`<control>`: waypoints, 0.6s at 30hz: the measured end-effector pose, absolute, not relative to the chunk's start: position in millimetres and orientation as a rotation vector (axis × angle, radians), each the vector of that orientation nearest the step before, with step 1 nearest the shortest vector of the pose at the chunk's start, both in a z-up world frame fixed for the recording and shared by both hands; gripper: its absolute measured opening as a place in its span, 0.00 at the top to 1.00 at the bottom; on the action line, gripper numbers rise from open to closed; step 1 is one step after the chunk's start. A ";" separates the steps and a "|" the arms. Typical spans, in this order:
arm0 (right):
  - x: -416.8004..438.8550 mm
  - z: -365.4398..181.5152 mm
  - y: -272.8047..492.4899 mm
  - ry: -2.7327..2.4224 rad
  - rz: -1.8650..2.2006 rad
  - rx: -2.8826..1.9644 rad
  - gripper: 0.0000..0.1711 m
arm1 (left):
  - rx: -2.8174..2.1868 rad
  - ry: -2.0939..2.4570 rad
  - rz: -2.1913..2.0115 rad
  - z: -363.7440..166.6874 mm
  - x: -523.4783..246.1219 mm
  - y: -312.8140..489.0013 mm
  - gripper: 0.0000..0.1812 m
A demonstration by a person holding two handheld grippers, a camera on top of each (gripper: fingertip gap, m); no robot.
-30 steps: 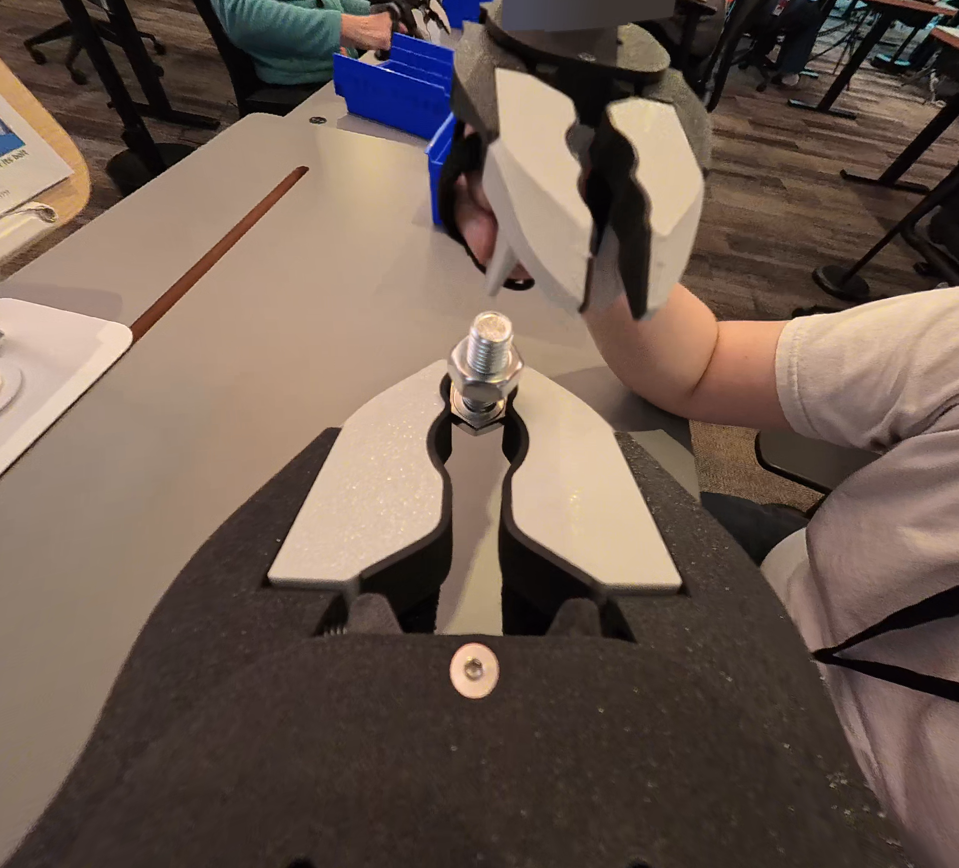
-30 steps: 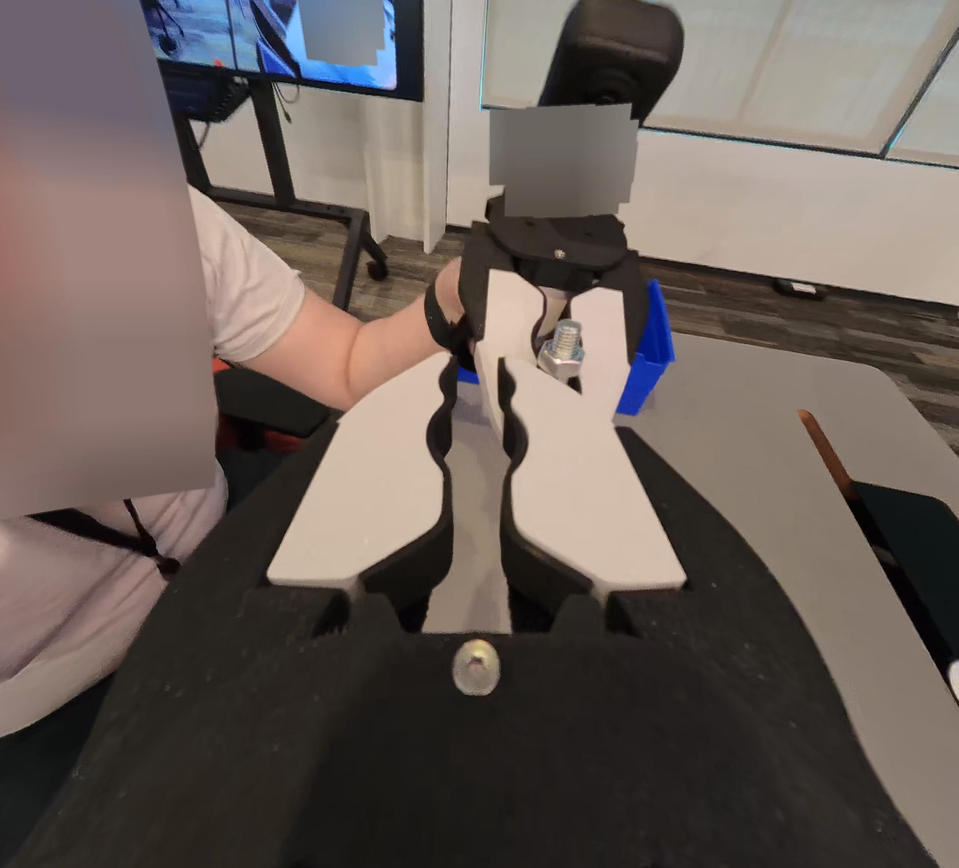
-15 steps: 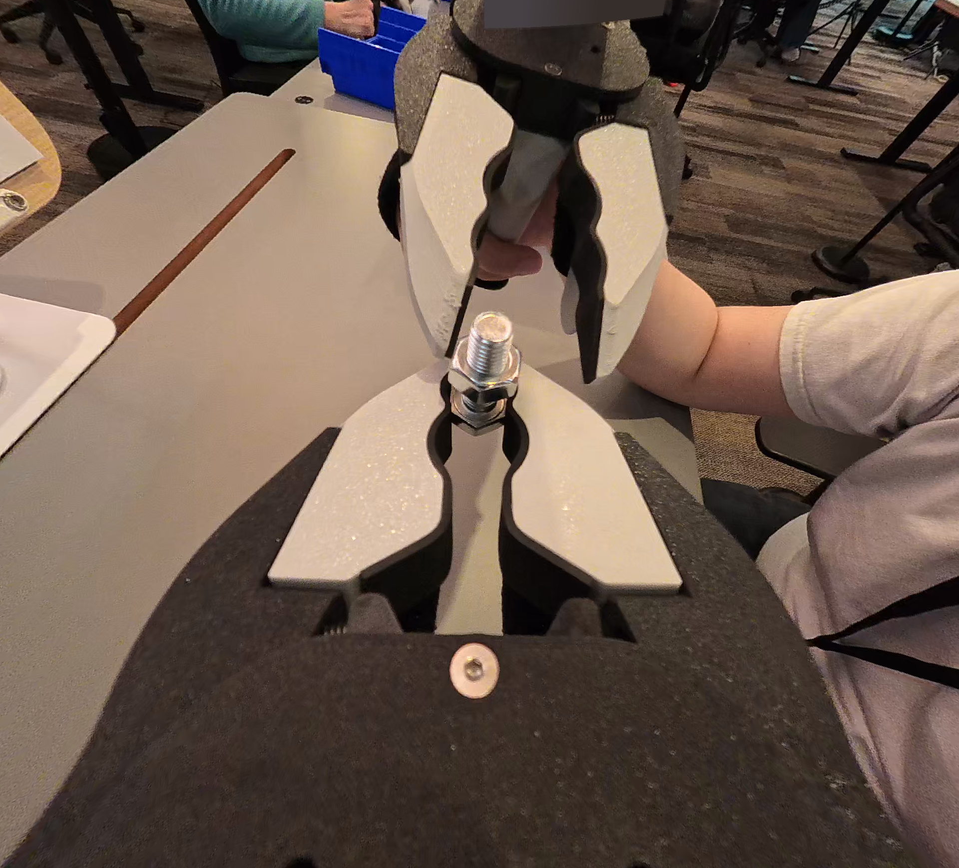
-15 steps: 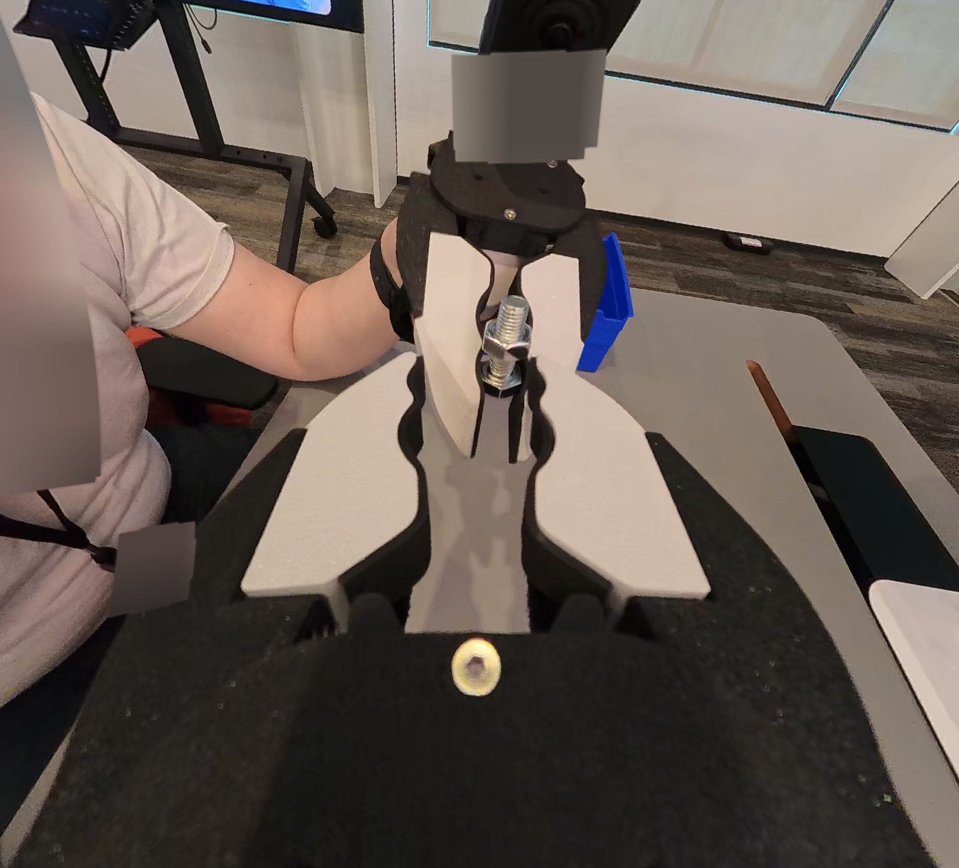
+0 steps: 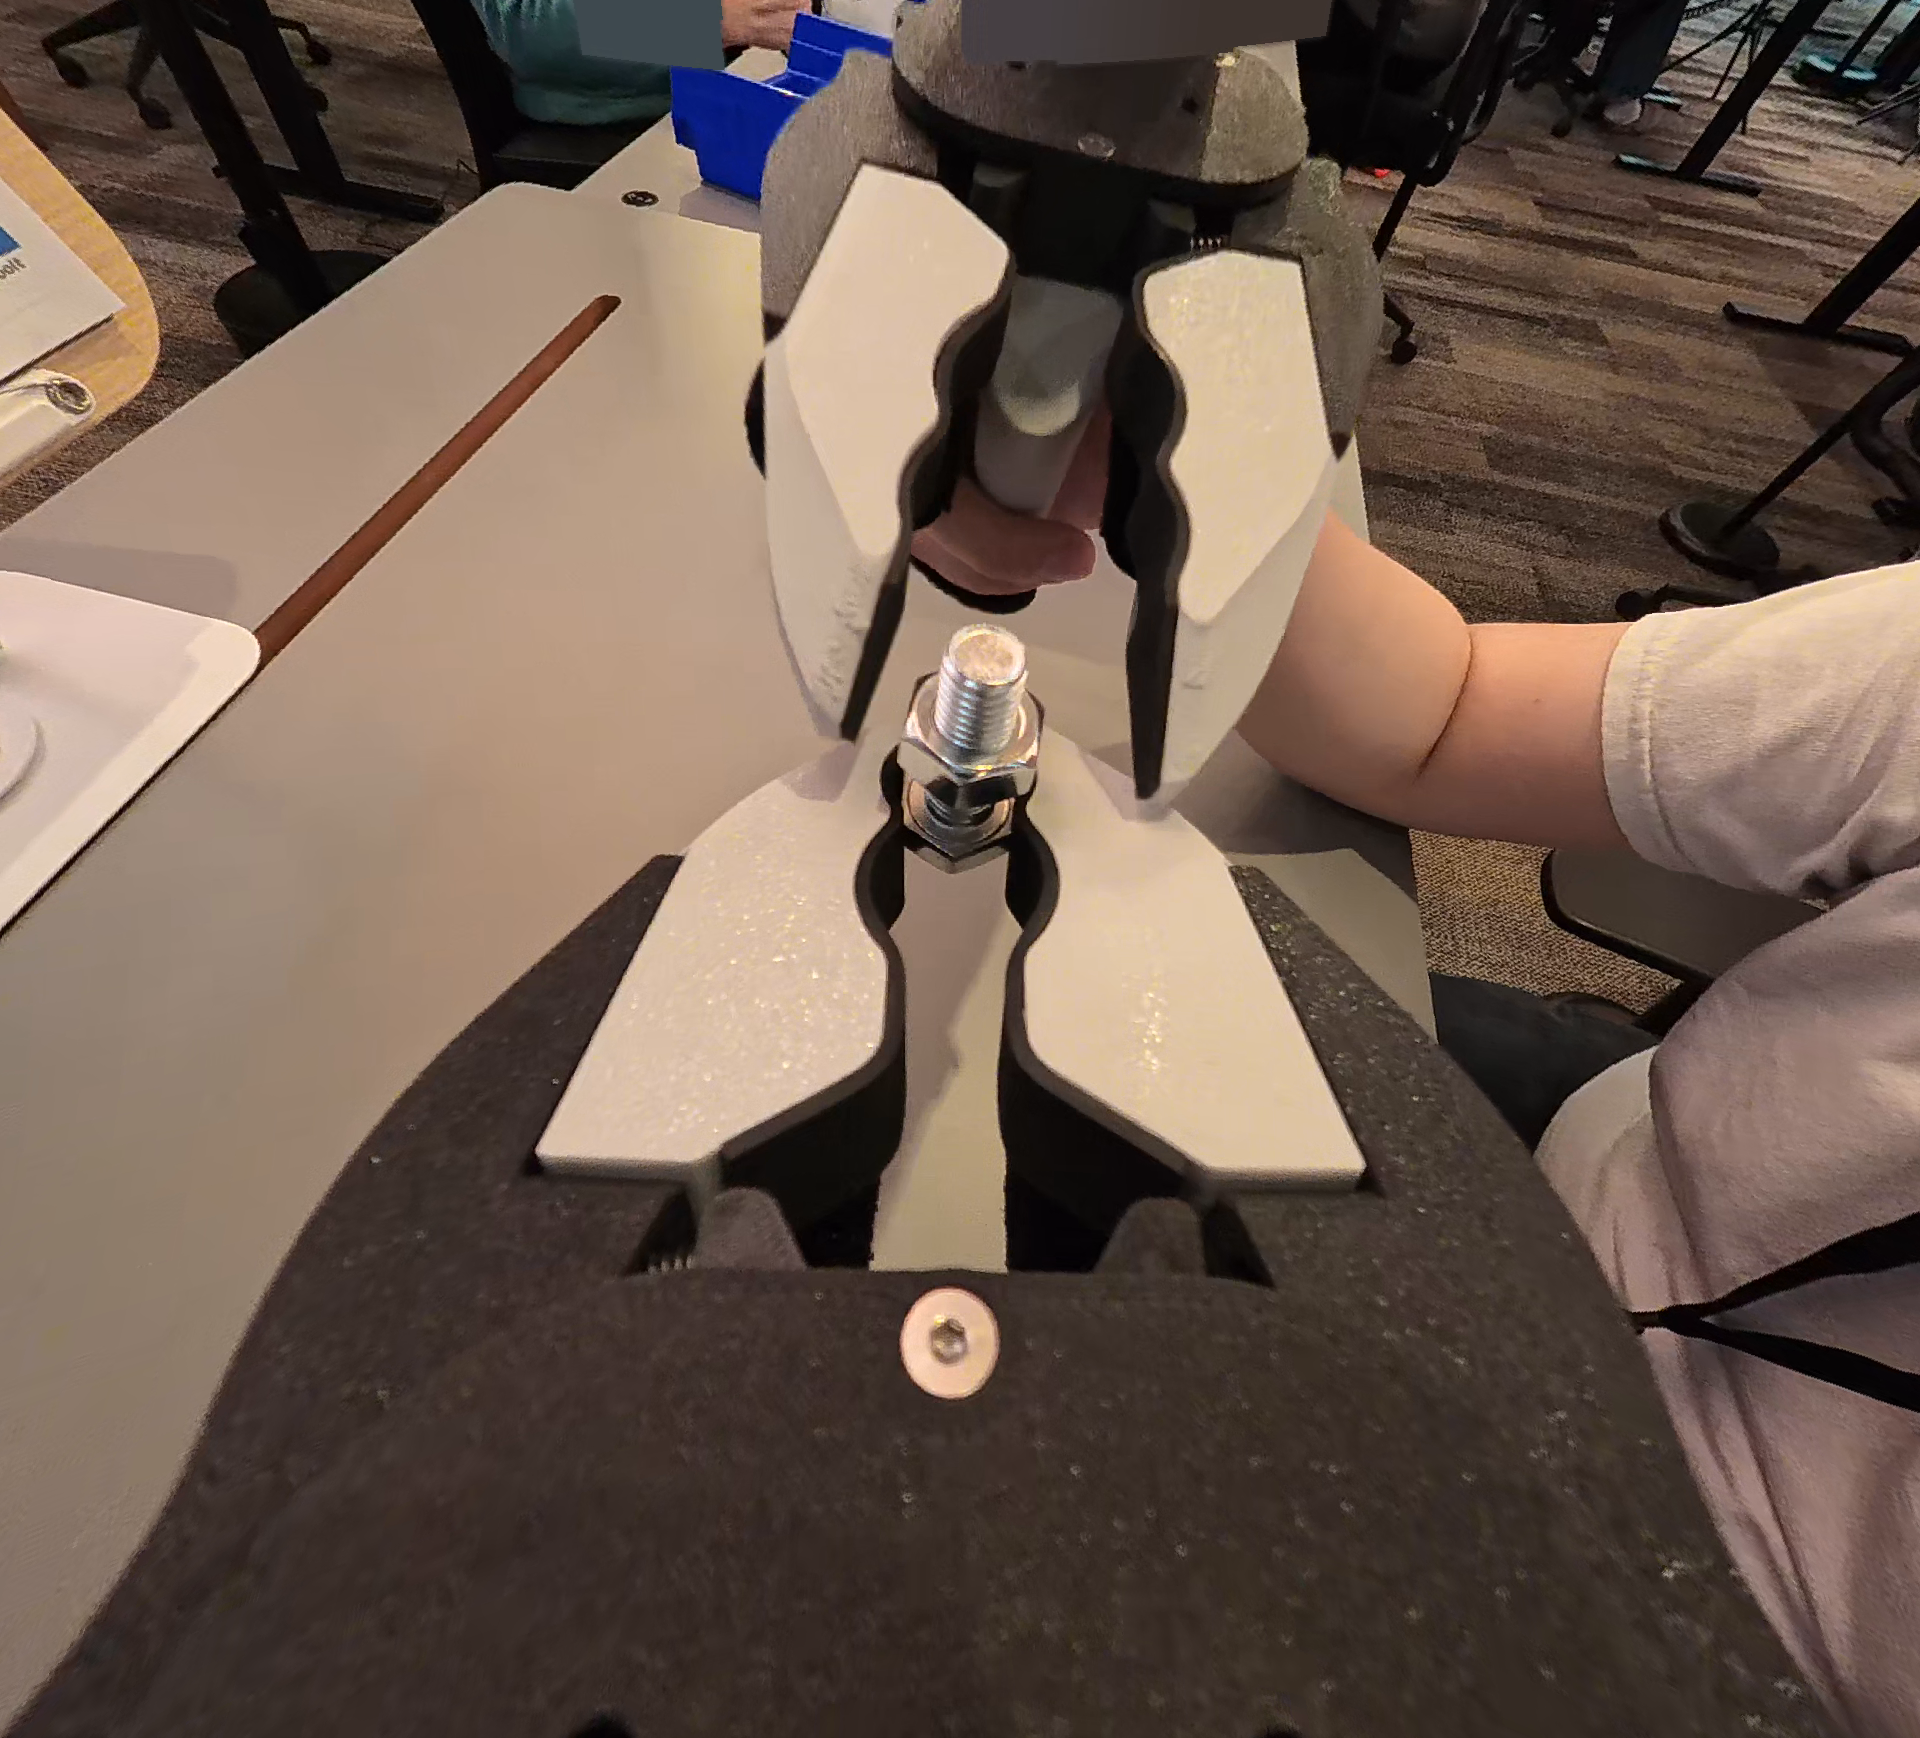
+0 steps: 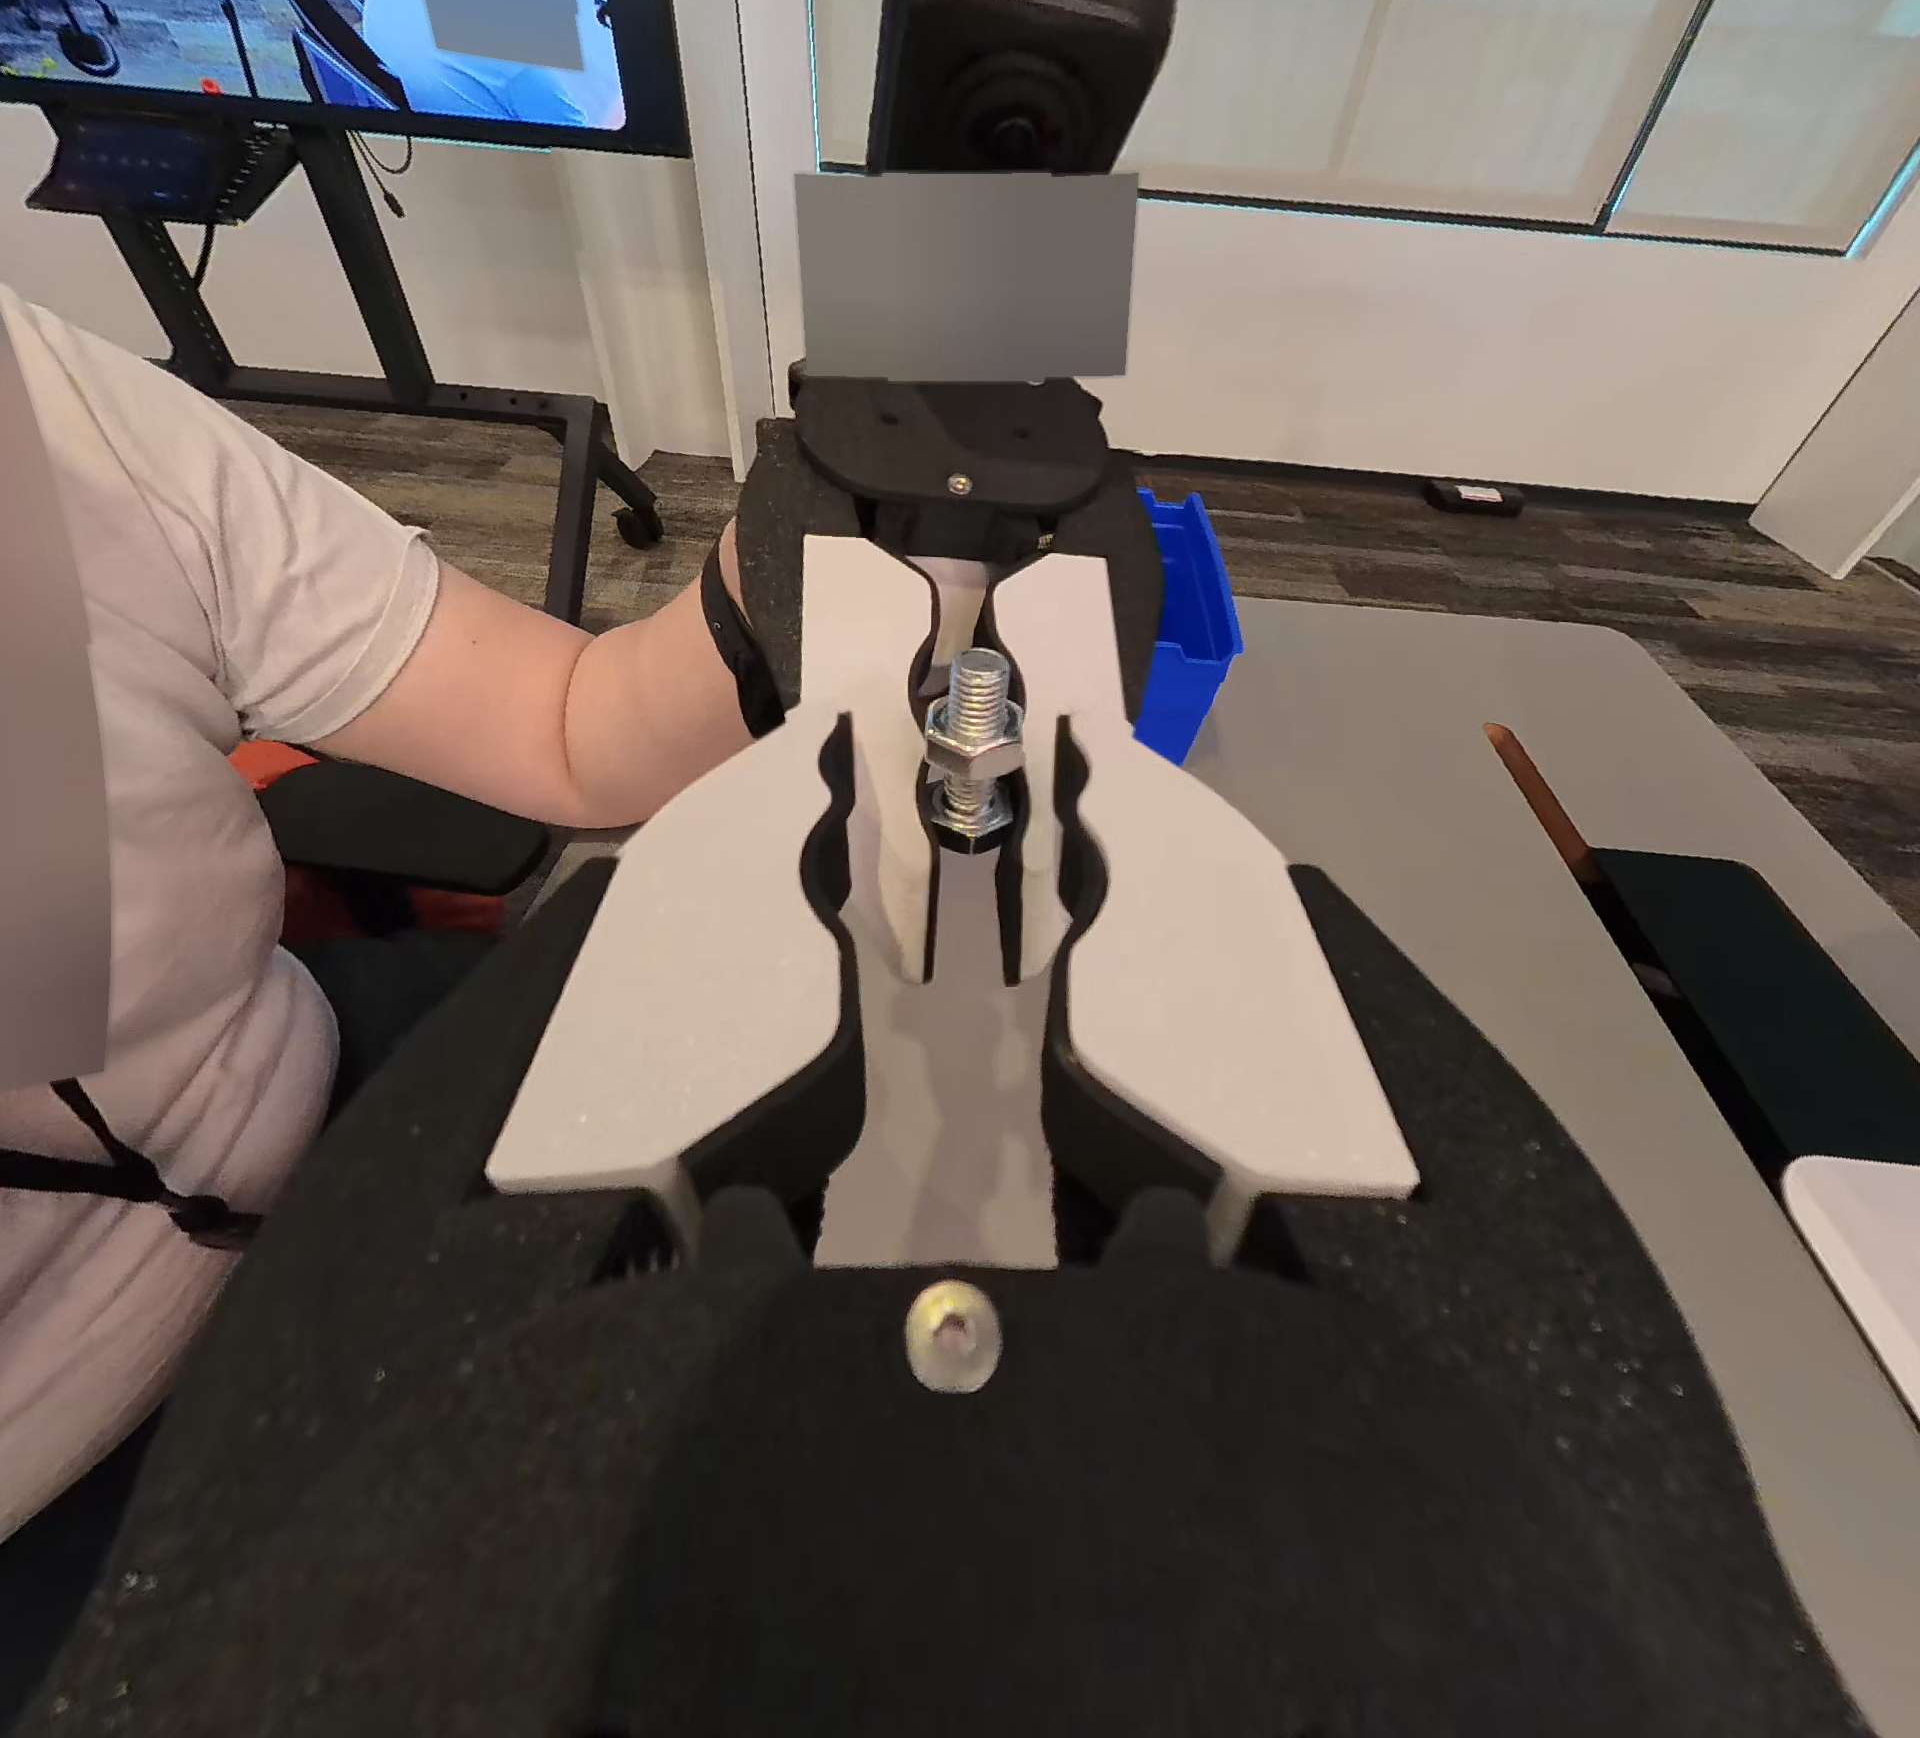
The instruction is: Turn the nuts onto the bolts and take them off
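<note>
Two grippers meet over a grey table (image 5: 436, 753), which is the biggest thing here and runs under both of them, with a brown slot (image 5: 436, 473) cut along it. Blue bins (image 5: 727, 119) sit at the table's far edge in the left wrist view, and one blue bin (image 6: 1190, 639) shows behind the left gripper in the right wrist view. A white tray (image 5: 94, 712) lies at the left side of the table.

Next in size, the left gripper (image 5: 961, 841) is clamped on the head of a bolt (image 5: 977, 701), holding it upright with its threaded end pointing up. The right gripper (image 5: 992, 763) comes in from the opposite side, held by a hand (image 5: 997, 545); its fingers (image 5: 862, 462) are spread apart, one tip on each side of the bolt and not touching it. In the right wrist view those same spread fingers (image 6: 717, 940) flank the left gripper's closed tips.

Smallest, a silver nut (image 5: 968, 748) sits on the bolt's thread, a little above the head, with a stretch of bare thread above it. The right wrist view shows the nut (image 6: 975, 748) level between the spread tips.
</note>
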State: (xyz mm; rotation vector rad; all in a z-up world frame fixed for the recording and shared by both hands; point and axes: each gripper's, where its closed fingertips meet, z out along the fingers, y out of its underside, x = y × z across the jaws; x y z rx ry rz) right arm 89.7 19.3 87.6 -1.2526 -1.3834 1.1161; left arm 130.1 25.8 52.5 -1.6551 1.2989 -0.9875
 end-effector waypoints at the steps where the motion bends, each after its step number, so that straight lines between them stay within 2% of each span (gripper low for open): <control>1: 88.3 86.7 19.2 -1.386 1.113 -1.255 0.79 | -1.657 1.299 -0.986 52.2 129.9 26.0 0.92; 10: 85.7 86.6 23.0 -1.359 1.124 -1.268 0.84 | -1.648 1.308 -0.975 52.9 129.8 24.6 0.92; 14: 85.4 87.2 20.5 -1.364 1.163 -1.257 0.90 | -1.646 1.307 -0.970 53.7 129.4 24.4 0.92; 18: 85.2 87.0 21.0 -1.365 1.150 -1.254 0.90 | -1.645 1.306 -0.969 53.7 129.2 24.8 0.92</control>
